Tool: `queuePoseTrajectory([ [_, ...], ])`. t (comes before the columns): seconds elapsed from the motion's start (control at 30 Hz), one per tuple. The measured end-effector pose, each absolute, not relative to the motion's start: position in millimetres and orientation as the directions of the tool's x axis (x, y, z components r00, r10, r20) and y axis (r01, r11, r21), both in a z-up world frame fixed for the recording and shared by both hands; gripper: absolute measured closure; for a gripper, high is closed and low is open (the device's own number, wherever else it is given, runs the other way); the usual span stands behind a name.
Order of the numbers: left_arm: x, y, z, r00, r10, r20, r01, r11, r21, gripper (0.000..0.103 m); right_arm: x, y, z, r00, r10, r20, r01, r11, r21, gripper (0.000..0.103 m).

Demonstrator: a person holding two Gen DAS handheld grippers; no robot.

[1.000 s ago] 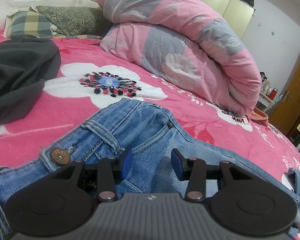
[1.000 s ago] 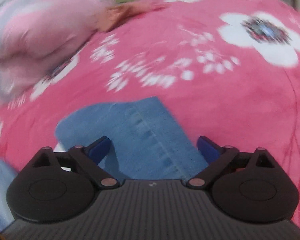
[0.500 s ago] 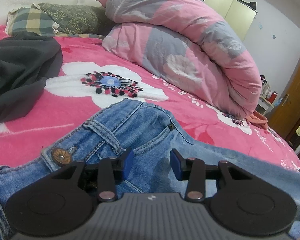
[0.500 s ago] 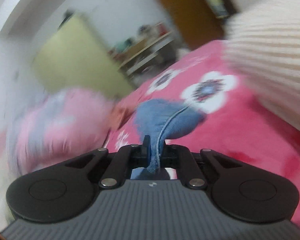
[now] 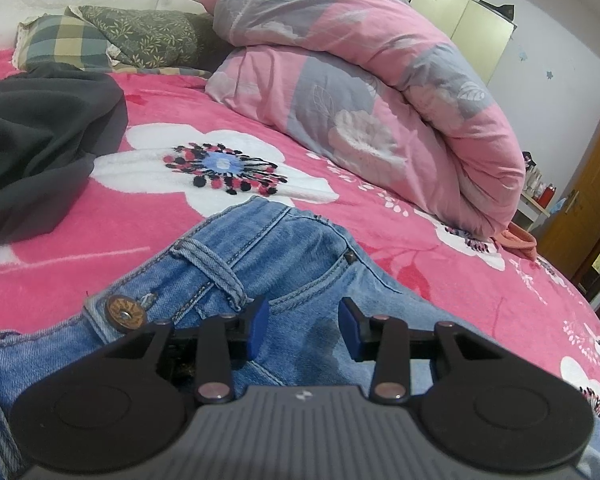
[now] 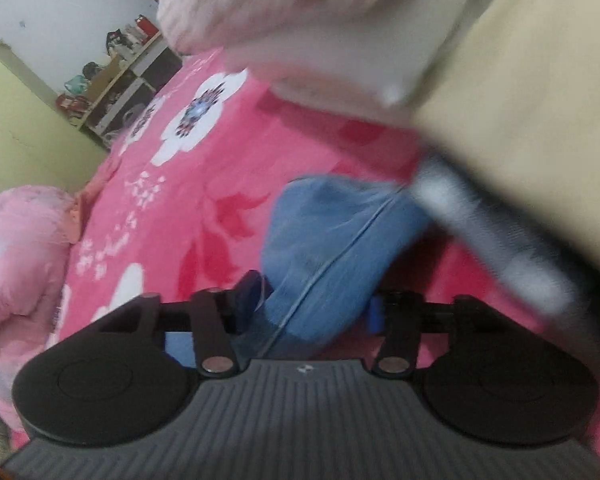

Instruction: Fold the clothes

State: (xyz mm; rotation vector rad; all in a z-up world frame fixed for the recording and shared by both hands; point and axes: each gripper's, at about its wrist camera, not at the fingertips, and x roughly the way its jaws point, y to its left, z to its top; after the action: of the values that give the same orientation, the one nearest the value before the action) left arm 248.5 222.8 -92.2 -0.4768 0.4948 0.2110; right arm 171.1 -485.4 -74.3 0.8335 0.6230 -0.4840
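Left wrist view: jeans [image 5: 284, 280] on bed [image 5: 80, 248], left claw [image 5: 303, 330] parted over waistband, gripping nothing | right claw [image 6: 314, 306] just opening, released, trouser leg [image 6: 332, 240] loose between | step: leg folded toward waistband | next: smooth, fold again.

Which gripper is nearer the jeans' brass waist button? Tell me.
Left. The left gripper hovers over the jeans at the waistband, the brass button just to its left. The right gripper has the hem of a jeans leg between its jaws; no button is in its view.
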Motion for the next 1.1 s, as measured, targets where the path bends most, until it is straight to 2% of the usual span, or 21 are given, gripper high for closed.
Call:
queuePoseTrajectory([
  [0.13,242,221,-87,0.874,0.088,-0.477,-0.299,0.872,-0.388,0.062,137,-500,-68,0.766,-0.100,-0.635,0.571,0.559,0.601,0.045],
  [0.23,231,206,-70,0.888,0.126,-0.442,-0.292,0.898,-0.330,0.060,127,-510,-70,0.798,-0.039,-0.602,0.526,0.532,0.663,0.045],
  [0.33,224,180,-52,0.897,0.069,-0.436,-0.220,0.926,-0.306,0.060,127,-517,-72,0.804,-0.014,-0.594,0.505,0.543,0.671,0.044],
  [0.53,249,113,-45,0.852,-0.070,-0.519,-0.047,0.977,-0.208,0.058,147,-520,-92,0.804,0.039,-0.593,0.479,0.548,0.686,0.043],
  [0.63,263,95,-63,0.821,-0.052,-0.569,-0.040,0.988,-0.149,0.059,152,-515,-97,0.822,0.037,-0.568,0.451,0.565,0.690,0.050],
  [0.7,266,90,-75,0.801,-0.038,-0.597,-0.050,0.990,-0.130,0.059,153,-509,-97,0.818,0.051,-0.572,0.438,0.588,0.680,0.051],
  [0.8,266,97,-87,0.794,-0.059,-0.606,-0.057,0.984,-0.170,0.059,142,-499,-90,0.771,0.089,-0.631,0.439,0.644,0.627,0.046],
  [0.87,264,102,-89,0.799,-0.074,-0.597,-0.057,0.979,-0.198,0.059,130,-489,-80,0.734,0.100,-0.672,0.425,0.703,0.570,0.038],
  [0.97,261,104,-91,0.805,-0.085,-0.586,-0.054,0.975,-0.216,0.058,112,-468,-52,0.703,0.098,-0.704,0.350,0.814,0.463,0.037],
  [1.03,260,106,-91,0.809,-0.095,-0.580,-0.052,0.971,-0.232,0.058,101,-453,-27,0.710,0.067,-0.701,0.281,0.886,0.369,0.037],
  [1.1,258,109,-91,0.813,-0.107,-0.573,-0.051,0.966,-0.253,0.058,99,-439,1,0.745,0.002,-0.667,0.217,0.945,0.246,0.033],
])
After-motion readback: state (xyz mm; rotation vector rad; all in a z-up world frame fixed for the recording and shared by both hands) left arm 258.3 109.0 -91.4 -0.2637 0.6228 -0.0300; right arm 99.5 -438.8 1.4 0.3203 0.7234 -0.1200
